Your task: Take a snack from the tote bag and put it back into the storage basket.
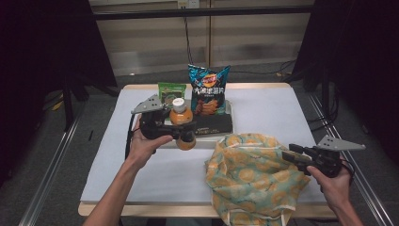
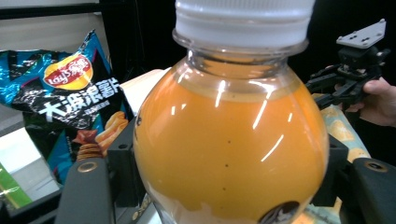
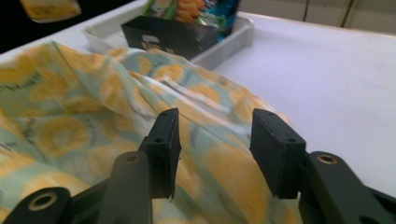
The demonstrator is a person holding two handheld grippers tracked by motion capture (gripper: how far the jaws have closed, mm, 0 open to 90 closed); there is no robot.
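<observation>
A round bottle of orange juice (image 1: 180,118) with a white cap hangs upright over the near edge of the tray (image 1: 229,107), with my left gripper (image 1: 184,133) shut on its belly. In the left gripper view the bottle (image 2: 229,140) sits tight between both black pads (image 2: 122,163). A cloth bag (image 1: 254,179) printed with orange slices lies crumpled at the table's front right. At the bag's right edge my right gripper (image 1: 292,155) is open. Its jaws stand apart just over the bag's fabric (image 3: 93,116), pressing on nothing.
The tray holds a black box (image 1: 214,123), a blue bag of chips (image 1: 208,92) standing upright, and a green packet (image 1: 171,90) behind the bottle. The white table top (image 1: 282,113) stretches to the right of the tray. Dark frames flank the table.
</observation>
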